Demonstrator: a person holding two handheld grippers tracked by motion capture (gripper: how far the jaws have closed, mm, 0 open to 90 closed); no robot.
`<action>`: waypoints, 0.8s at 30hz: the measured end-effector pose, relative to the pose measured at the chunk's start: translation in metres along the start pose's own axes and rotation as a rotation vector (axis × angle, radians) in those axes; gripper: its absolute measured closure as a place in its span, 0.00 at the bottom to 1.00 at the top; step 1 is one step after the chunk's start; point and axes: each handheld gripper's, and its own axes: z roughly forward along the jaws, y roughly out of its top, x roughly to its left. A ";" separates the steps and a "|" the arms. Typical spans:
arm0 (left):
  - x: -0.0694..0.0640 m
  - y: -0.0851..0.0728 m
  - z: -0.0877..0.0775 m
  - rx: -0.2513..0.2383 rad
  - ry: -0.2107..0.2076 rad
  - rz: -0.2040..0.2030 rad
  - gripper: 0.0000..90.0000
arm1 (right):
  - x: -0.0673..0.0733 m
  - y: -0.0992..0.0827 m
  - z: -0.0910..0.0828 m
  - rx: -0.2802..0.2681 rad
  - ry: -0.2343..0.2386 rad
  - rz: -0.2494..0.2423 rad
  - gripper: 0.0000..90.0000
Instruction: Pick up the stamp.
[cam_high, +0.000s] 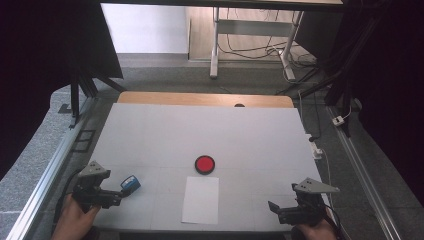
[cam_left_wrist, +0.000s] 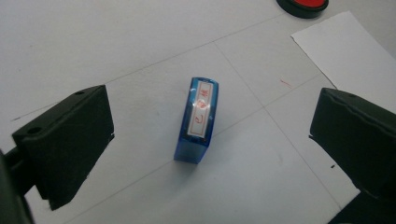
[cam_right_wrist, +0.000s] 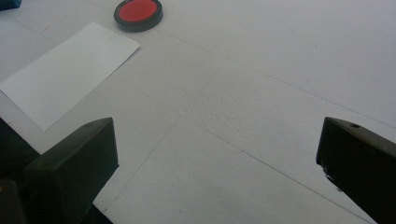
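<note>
stamp (cam_left_wrist: 197, 120), blue, lying on its side on the counter (cam_high: 250, 130), label up, square between the jaws of the left tool (cam_high: 120, 194). jaws wide, not yet touching, lined up either side for a pinch across the narrow body. red ink pad (cam_high: 204, 164) just beyond the white paper sheet (cam_high: 201, 199), both mid-counter, probably set close so inking and pressing take short moves. right tool (cam_high: 276, 209) wide too, holding nothing, parked low near the right edge, likely to steady the sheet.
</note>
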 end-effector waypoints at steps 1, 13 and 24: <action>0.000 0.000 0.000 0.000 0.000 0.000 0.00 | 0.000 0.000 0.000 0.000 0.000 0.000 0.00; 0.013 0.013 0.017 0.046 -0.007 0.047 0.00 | 0.000 0.000 0.001 0.003 0.005 0.000 0.00; 0.022 0.015 0.027 0.080 0.010 0.069 0.00 | 0.000 0.000 0.001 0.003 0.008 0.001 0.00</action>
